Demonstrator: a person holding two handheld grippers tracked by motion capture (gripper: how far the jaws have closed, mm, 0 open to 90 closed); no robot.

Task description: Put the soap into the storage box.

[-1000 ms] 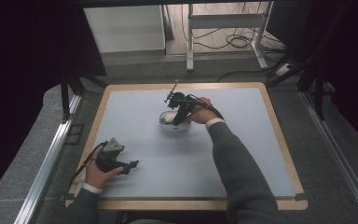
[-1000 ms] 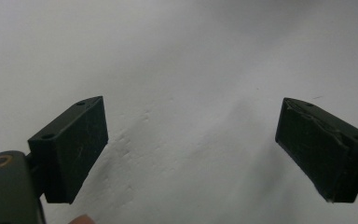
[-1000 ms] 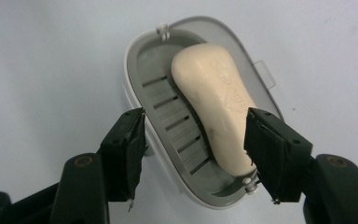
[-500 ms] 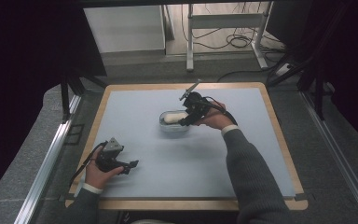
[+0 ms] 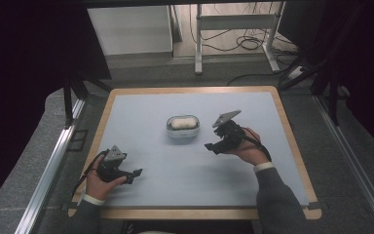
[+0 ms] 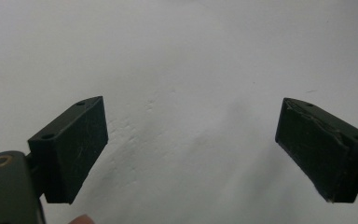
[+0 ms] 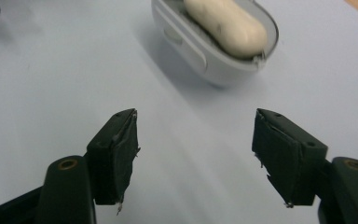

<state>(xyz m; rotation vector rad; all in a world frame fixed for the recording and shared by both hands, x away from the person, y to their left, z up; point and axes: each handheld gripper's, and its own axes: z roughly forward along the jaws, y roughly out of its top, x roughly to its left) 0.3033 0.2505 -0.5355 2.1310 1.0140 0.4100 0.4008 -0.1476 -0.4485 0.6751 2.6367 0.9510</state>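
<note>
Gaping, both grippers' fingers point(image 7: 196, 158) (nothing held) flank the dish point(image 5: 182, 127) on open tabletop point(image 5: 185, 170).

One dish point(image 5: 182, 127), one soap bar point(image 5: 183, 124), two grippers point(image 5: 212, 146).

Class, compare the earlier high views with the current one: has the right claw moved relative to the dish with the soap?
Yes. The right claw was over the dish before; now it sits to the dish's right and nearer the person, open and empty, while the dish has stayed put.
</note>
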